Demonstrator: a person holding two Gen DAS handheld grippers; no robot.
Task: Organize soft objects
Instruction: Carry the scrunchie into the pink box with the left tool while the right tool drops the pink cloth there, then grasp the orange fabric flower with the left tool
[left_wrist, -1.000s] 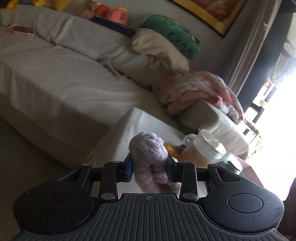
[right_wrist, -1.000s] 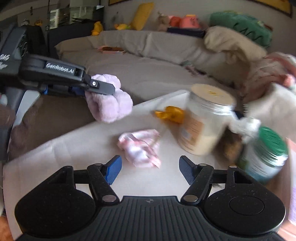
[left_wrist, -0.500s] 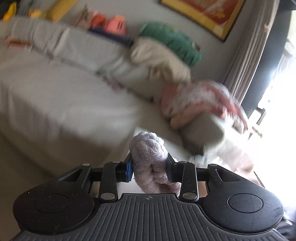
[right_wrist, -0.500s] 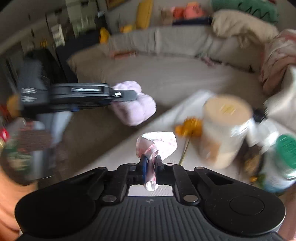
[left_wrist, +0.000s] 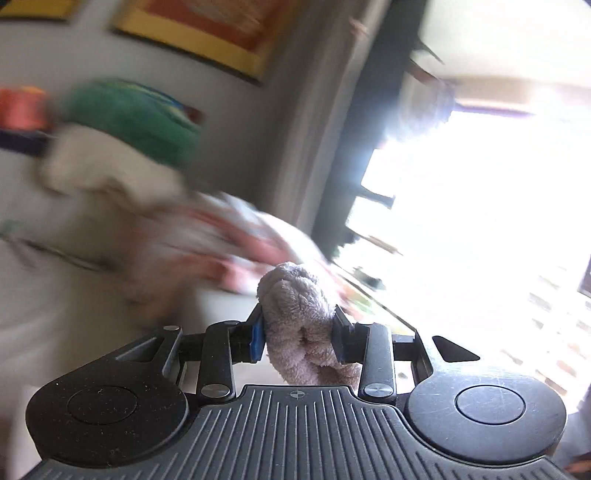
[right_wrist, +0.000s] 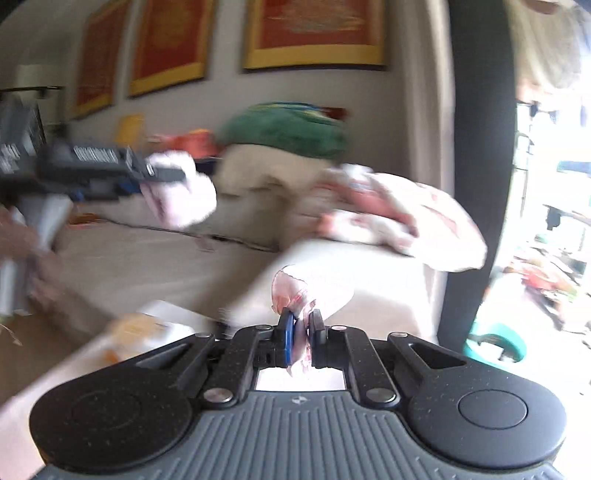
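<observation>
1. pinching a fluffy lilac plush bundle (left_wrist: 299, 325), the left gripper (left_wrist: 298, 334) has both pads pressed into its sides; the bundle is off every surface.
2. the right gripper (right_wrist: 300, 334) is nearly pressed together on a thin pink-and-white patterned cloth (right_wrist: 295, 295), held above the beige sofa (right_wrist: 155, 258).
3. a green cushion (right_wrist: 284, 129) and a crumpled pink floral blanket (right_wrist: 399, 218) lie blurred on the sofa.
</observation>
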